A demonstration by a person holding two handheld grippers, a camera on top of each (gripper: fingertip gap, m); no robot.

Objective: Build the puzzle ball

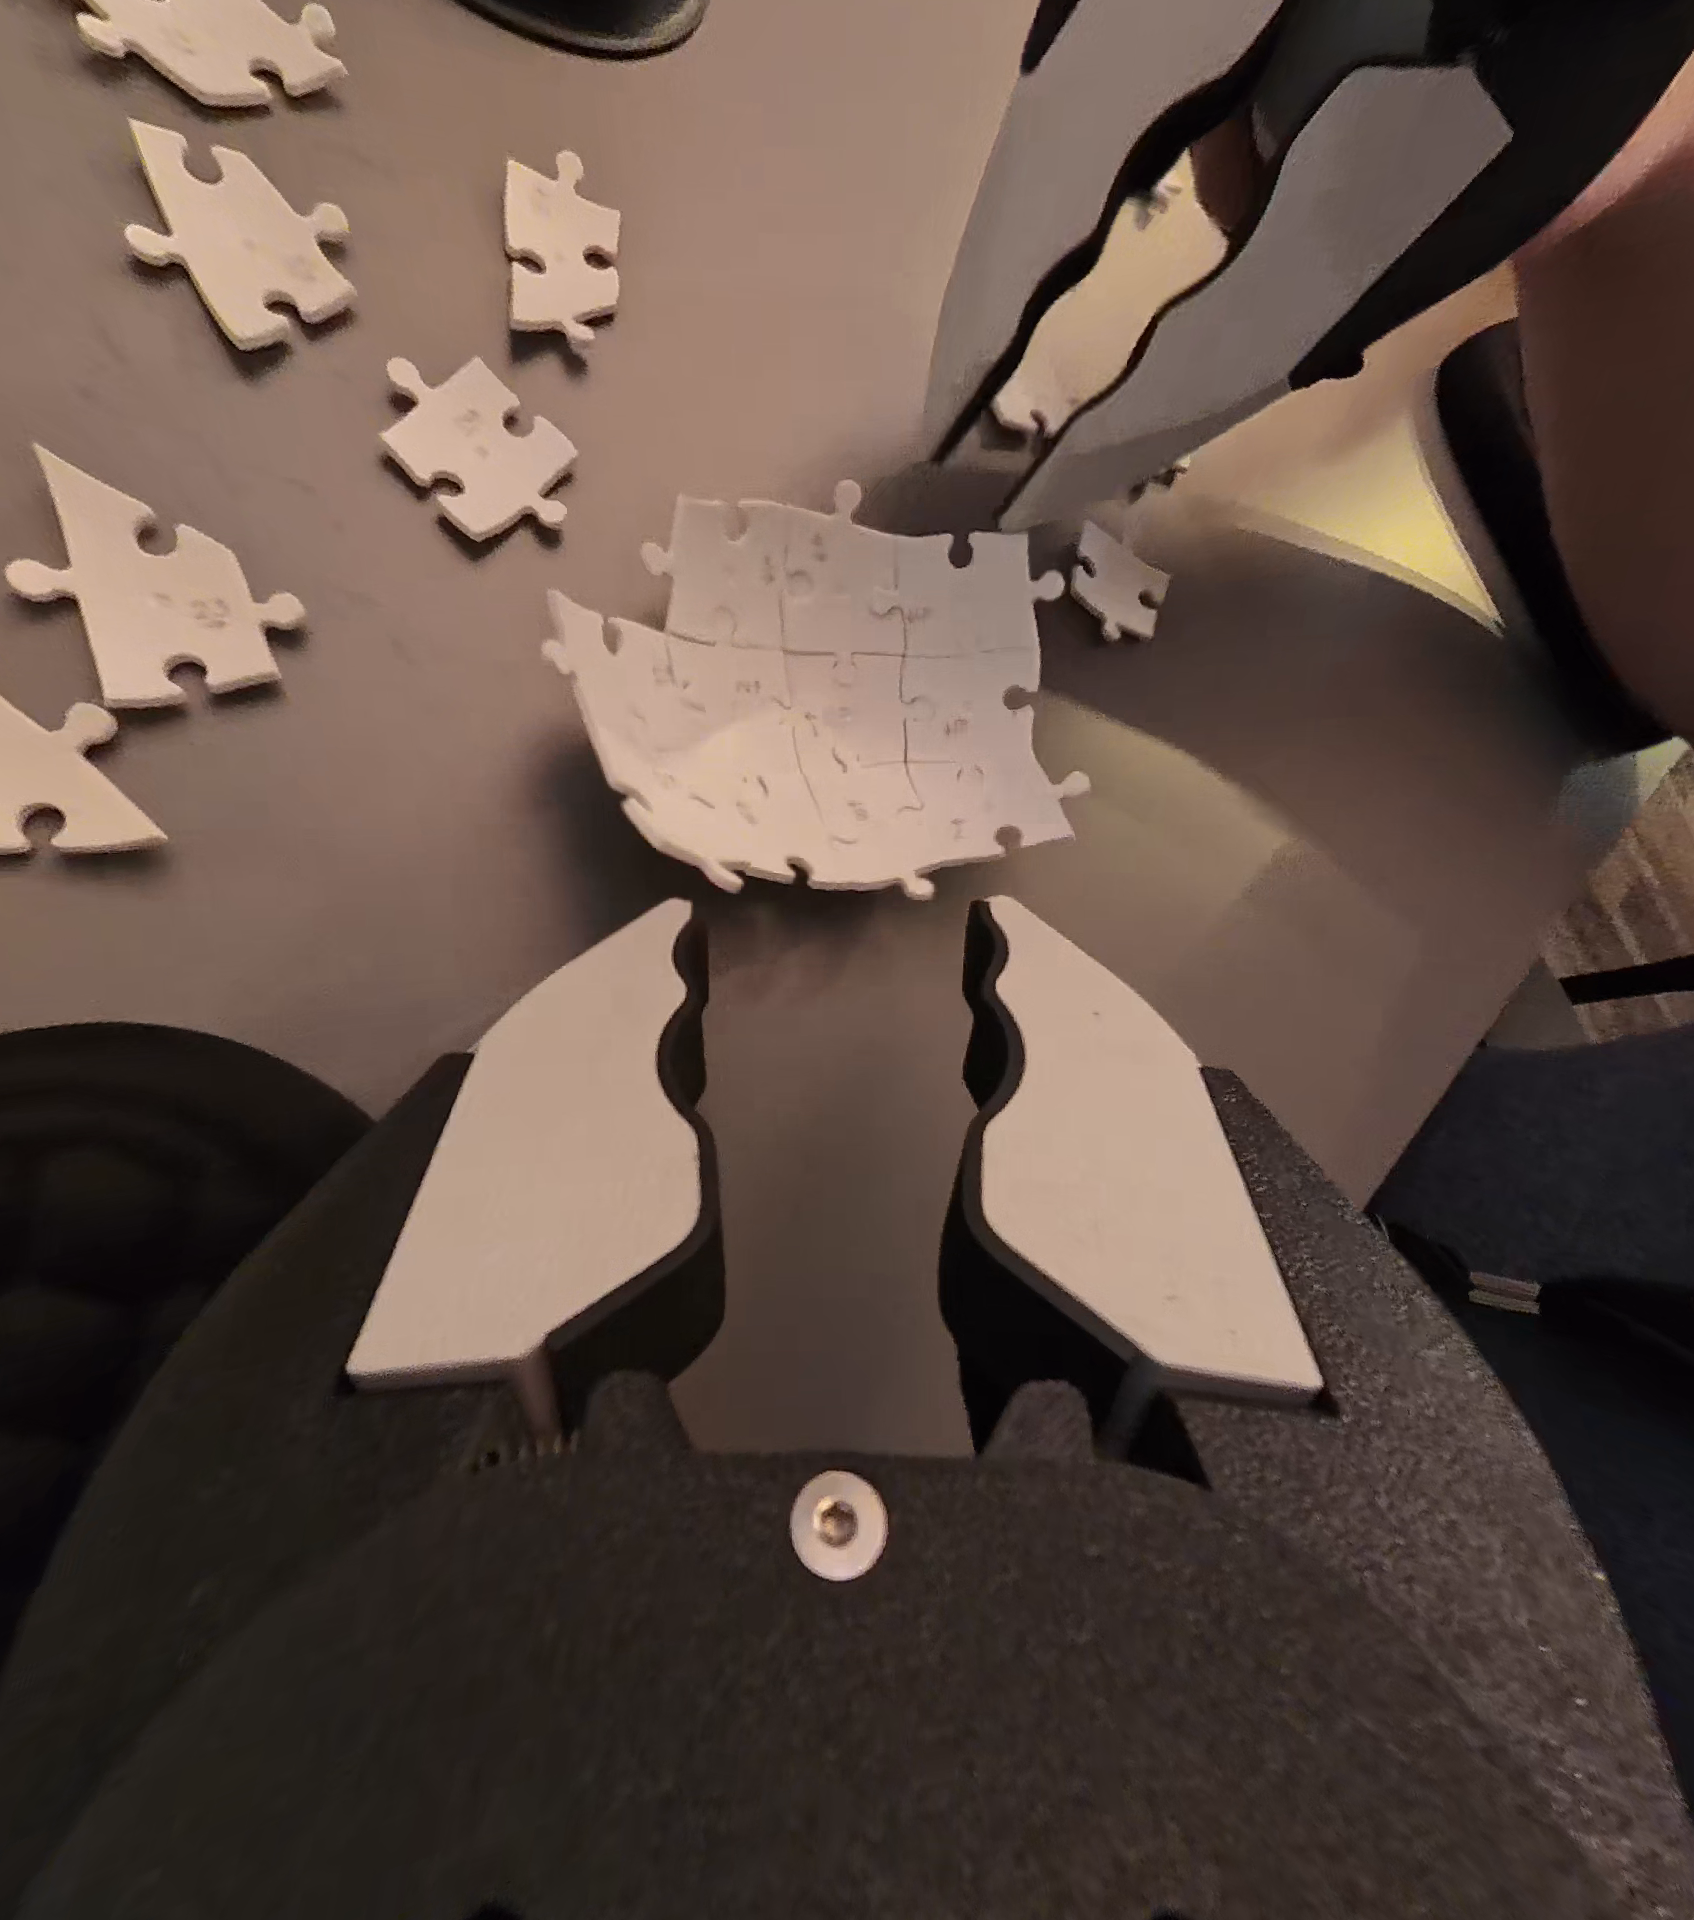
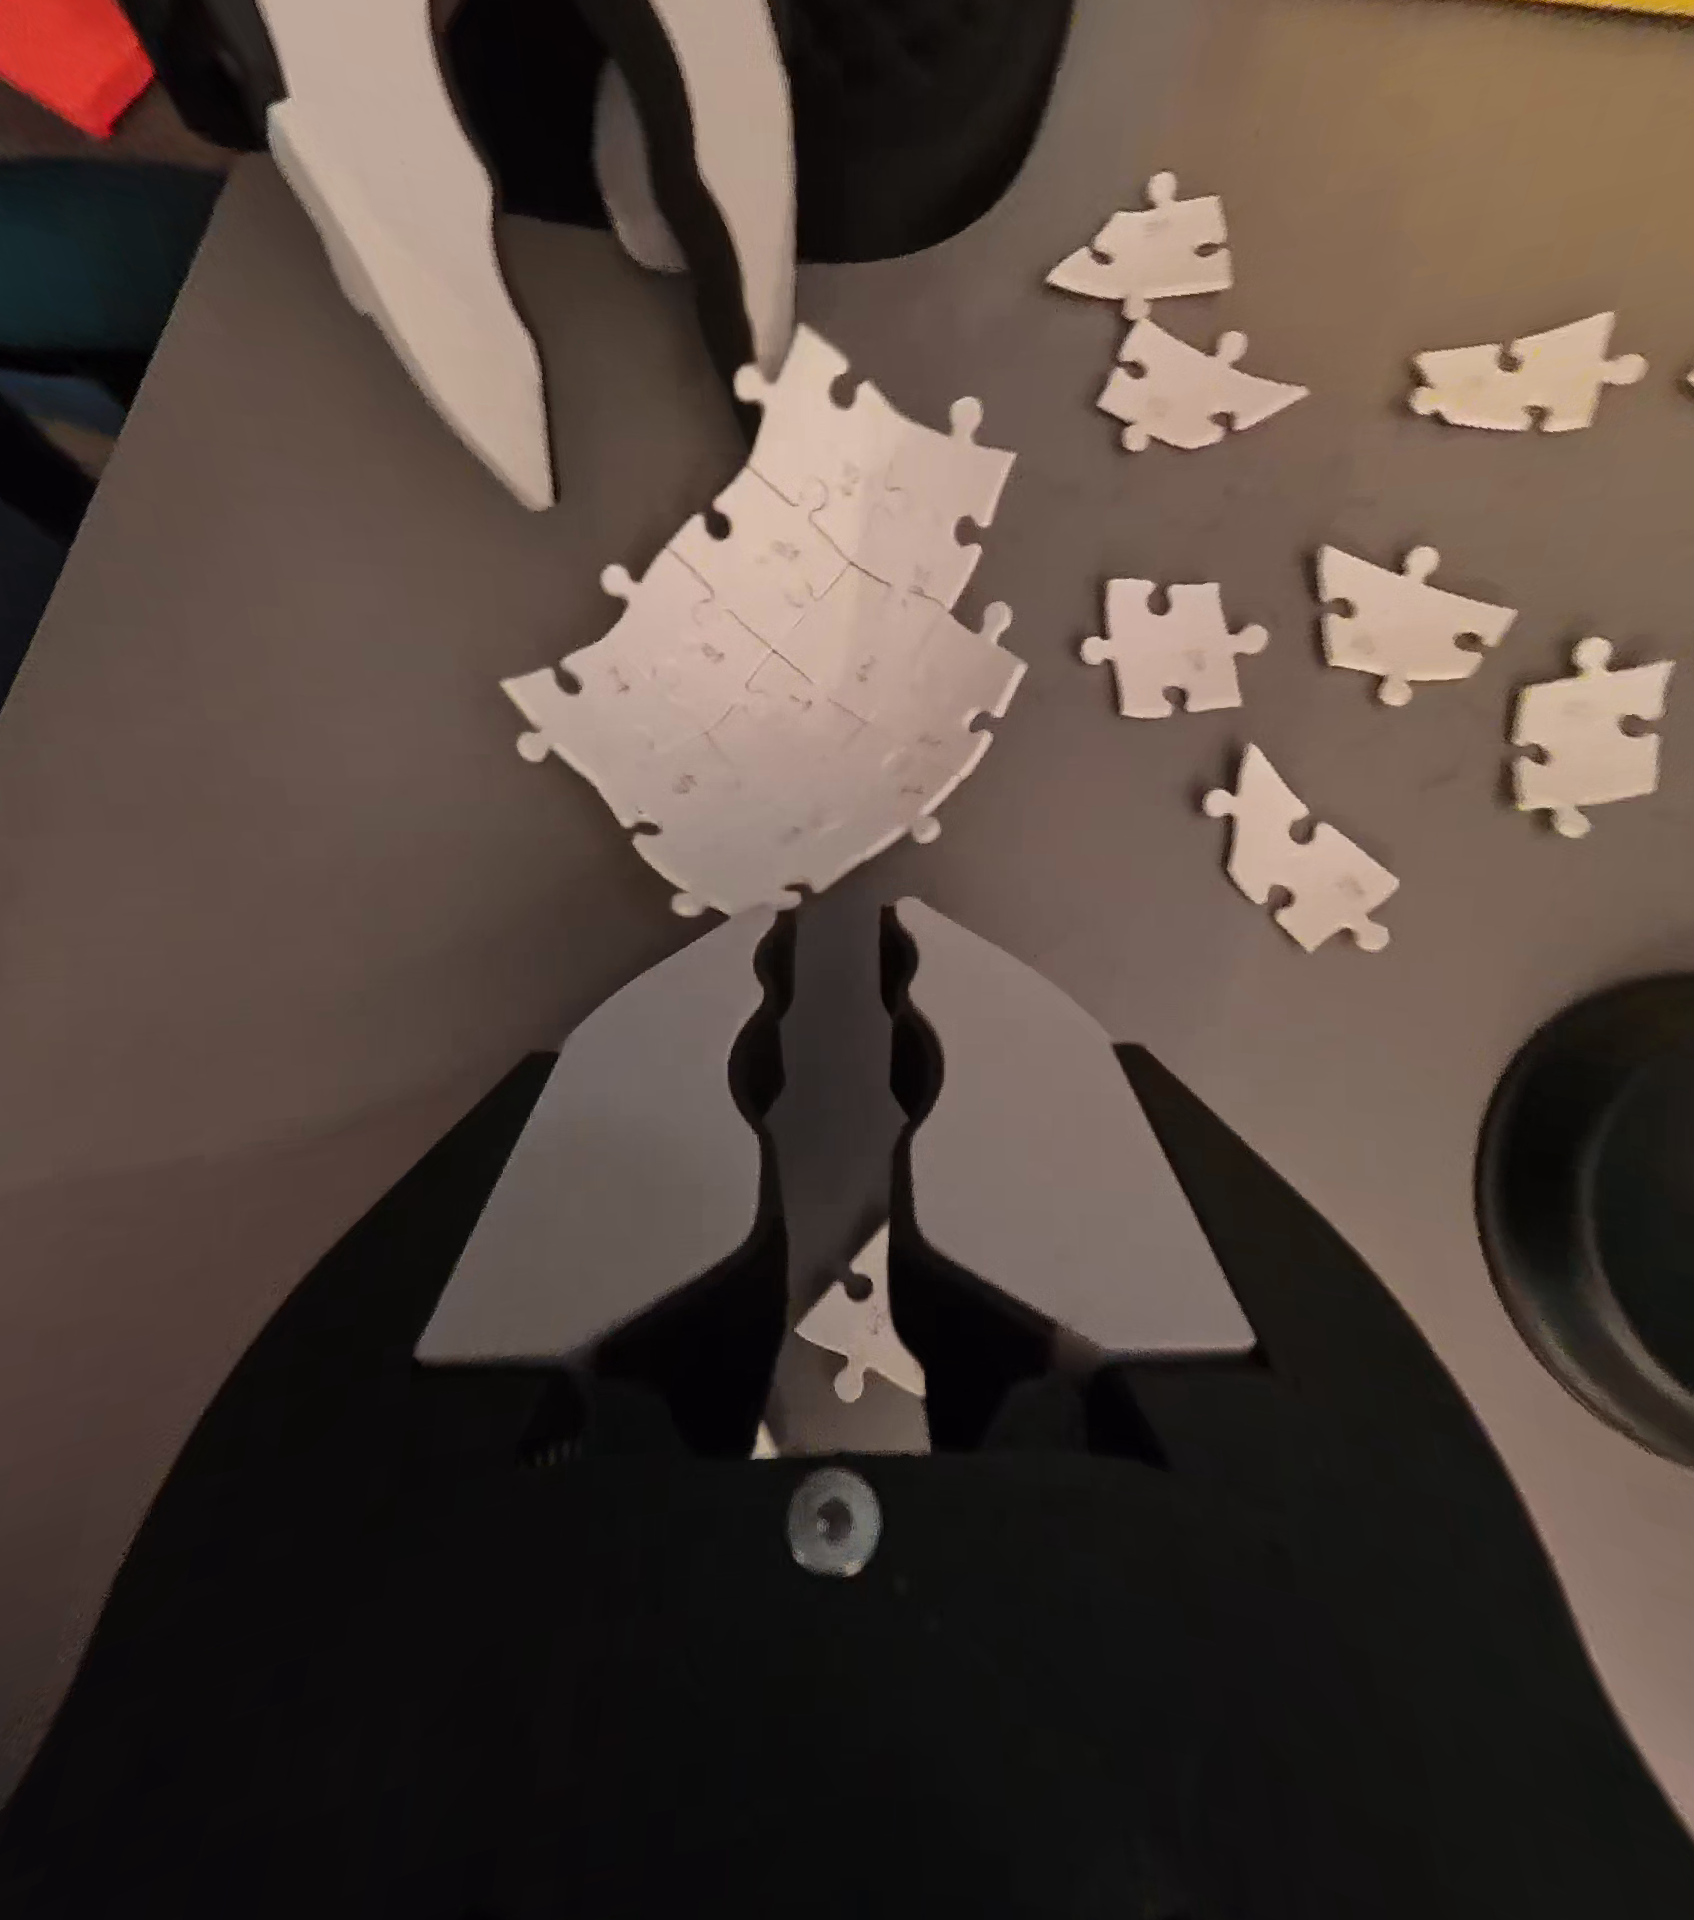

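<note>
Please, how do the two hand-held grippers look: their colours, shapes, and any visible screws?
Both the left gripper and right gripper have a black, rough-textured body with one silver screw in the middle. Their two fingers are flat light grey plates that taper to points, with black wavy inner edges.

Curved white part-built puzzle ball [image 1: 838, 717] on grey table, loose pieces [image 1: 245, 234] nearby

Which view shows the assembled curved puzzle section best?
The left wrist view: the assembled section sits centred and fairly sharp, its bowl curve and seams clear. The right wrist view shows it whole too, but blurrier.
</note>
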